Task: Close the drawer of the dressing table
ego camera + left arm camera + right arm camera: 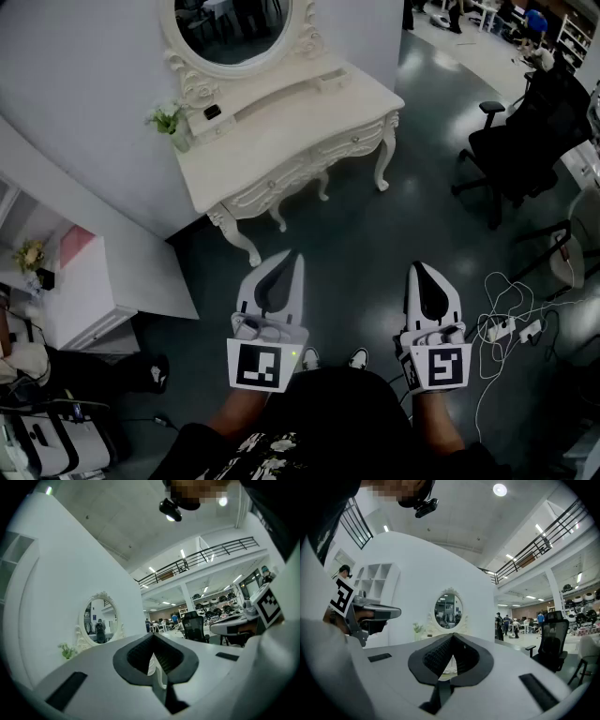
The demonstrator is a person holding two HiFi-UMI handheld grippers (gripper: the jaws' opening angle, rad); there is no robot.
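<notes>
Left gripper (289, 267) and right gripper (419, 274), jaws together, empty, hang well short of the cream carved wooden dressing table (281, 131) ahead; its drawer (347, 146) probably slides easily: push mid-front.

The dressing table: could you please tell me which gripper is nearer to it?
Left. The left gripper is just short of the dressing table, below its front edge; the right gripper is farther off to the right.

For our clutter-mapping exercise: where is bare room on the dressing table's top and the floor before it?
White carved dressing table: top bare right of the small green plant. Dark floor before it: free. Crowded rightward: black office chair, tangled white cables.
</notes>
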